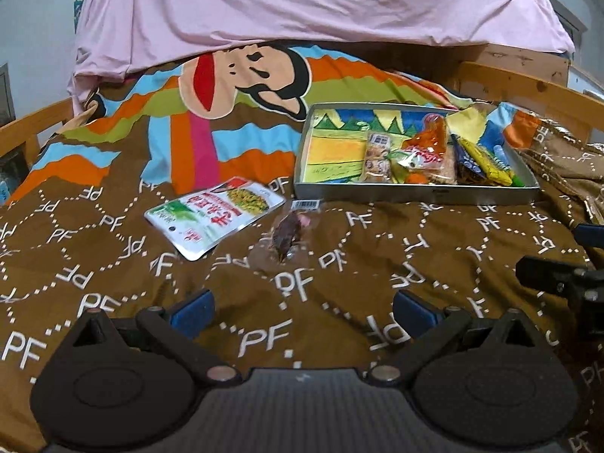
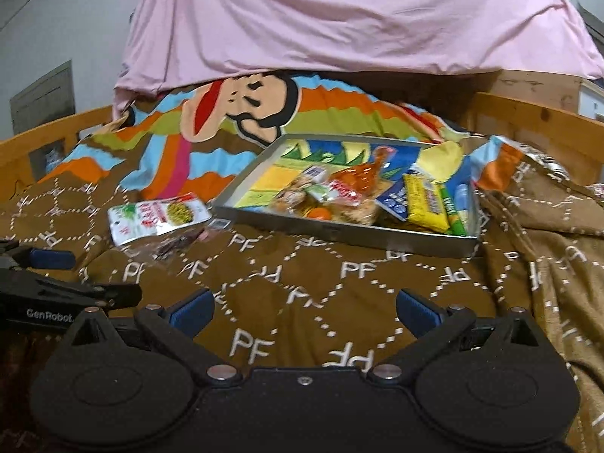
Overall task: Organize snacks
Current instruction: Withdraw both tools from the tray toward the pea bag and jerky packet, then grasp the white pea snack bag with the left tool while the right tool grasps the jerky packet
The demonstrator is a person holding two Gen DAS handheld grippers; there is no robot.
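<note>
A metal tray (image 1: 415,192) (image 2: 339,236) rests on the brown bedspread and holds several snack packs, among them an orange drumstick pack (image 1: 430,139) (image 2: 366,177) and a yellow bar (image 2: 424,204). Left of the tray lie a white and green noodle packet (image 1: 215,215) (image 2: 158,217) and a clear pack with a dark snack (image 1: 288,232) (image 2: 177,243). My left gripper (image 1: 302,311) stands open just short of the dark snack, nothing between its fingers. My right gripper (image 2: 305,311) is open too, in front of the tray, holding nothing.
A pink sheet (image 1: 302,3) drapes over the far end of the bed, above a colourful cartoon blanket (image 1: 226,113). Wooden bed rails (image 1: 528,90) (image 2: 49,132) run along both sides. A crumpled foil bag (image 2: 502,154) lies at the tray's far right corner.
</note>
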